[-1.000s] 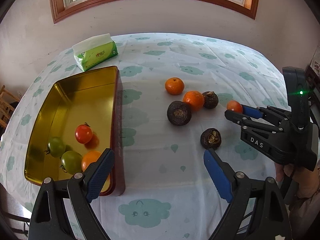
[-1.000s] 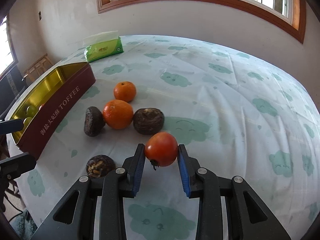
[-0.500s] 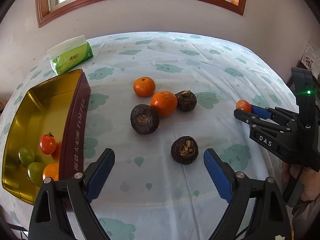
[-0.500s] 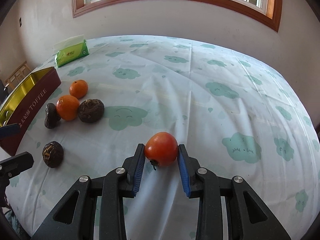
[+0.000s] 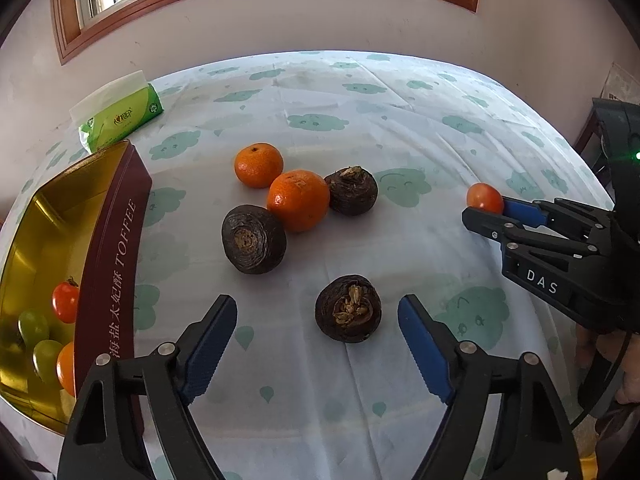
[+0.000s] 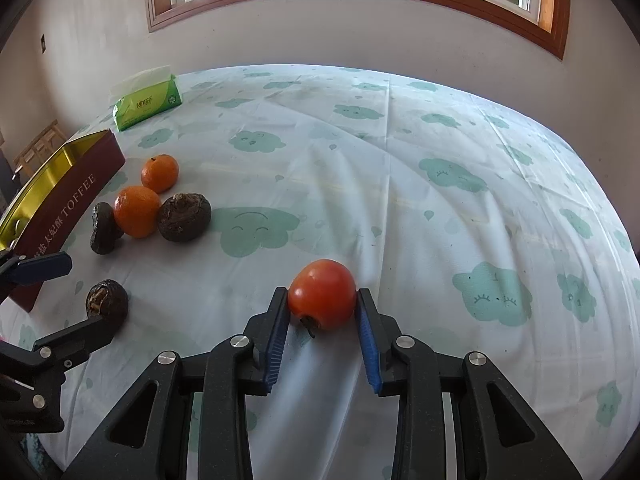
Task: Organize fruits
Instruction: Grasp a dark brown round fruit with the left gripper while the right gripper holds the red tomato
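Right gripper (image 6: 322, 306) clamping tomato (image 6: 322, 294), angled downward

toffee tin (image 5: 108, 248): cut off left | orange inside (image 5: 67, 368): half hidden

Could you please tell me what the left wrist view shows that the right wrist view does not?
Only the left wrist view shows the fruit inside the tin: a red tomato, two green ones and an orange.

Only the right wrist view shows a chair beyond the table's left edge.

Both show the tissue pack, two oranges, three dark fruits, the held tomato in the right gripper, and the left gripper, closing with the nearest dark fruit between its jaws.
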A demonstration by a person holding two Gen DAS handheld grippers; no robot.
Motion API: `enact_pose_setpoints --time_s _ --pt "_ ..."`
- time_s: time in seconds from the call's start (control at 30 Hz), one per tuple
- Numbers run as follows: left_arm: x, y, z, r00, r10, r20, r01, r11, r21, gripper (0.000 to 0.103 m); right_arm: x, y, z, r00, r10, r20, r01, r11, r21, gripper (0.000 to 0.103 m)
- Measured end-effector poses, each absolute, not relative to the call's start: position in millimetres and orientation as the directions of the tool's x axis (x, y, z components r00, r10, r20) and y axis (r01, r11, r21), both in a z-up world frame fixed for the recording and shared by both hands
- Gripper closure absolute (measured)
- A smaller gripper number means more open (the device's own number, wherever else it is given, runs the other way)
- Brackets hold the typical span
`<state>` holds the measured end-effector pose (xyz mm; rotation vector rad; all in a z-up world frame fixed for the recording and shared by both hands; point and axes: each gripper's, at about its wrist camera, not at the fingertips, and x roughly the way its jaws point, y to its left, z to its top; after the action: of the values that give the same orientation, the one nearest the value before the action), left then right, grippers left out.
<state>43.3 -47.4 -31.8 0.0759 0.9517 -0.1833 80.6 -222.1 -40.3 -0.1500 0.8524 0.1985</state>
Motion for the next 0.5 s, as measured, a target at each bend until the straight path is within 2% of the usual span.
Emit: enact_pose_setpoints --time_s 0.07,0.13,0.23,0.37,0.5 --pt "45.2 -48.6 -34.0 0.562 -0.12 -0.818 0.189 0.982 -0.014 0.029 80.4 -221.4 -40.2 0.641 0.113 -0.759 -0.233 0.971 -0.053 0.069" --pt "47.2 -49.6 -36.4 0.55 -0.129 -0.825 0.194 0.981 -0.024 0.043 80.7 -222.6 -40.1 0.641 0.114 -0.759 -0.233 0.971 -0.051 0.069" --pt "48.6 -51.7 -38.1 0.546 -0.132 -0.827 0.198 0.98 -0.026 0.049 80.7 -222.8 -40.0 0.641 0.115 -0.759 -0.233 0.971 -0.05 0.069" --pt "46.9 -54.5 -38.6 0.543 -0.155 -0.825 0.214 0.976 -0.043 0.069 80.7 -222.6 -39.8 0.641 0.115 -0.759 -0.233 0.971 -0.049 0.069" --pt "44.1 -56.7 -38.0 0.551 -0.148 -0.822 0.22 0.975 -0.028 0.072 80.6 -222.6 -39.9 0.641 0.118 -0.759 -0.233 0.971 -0.046 0.069"
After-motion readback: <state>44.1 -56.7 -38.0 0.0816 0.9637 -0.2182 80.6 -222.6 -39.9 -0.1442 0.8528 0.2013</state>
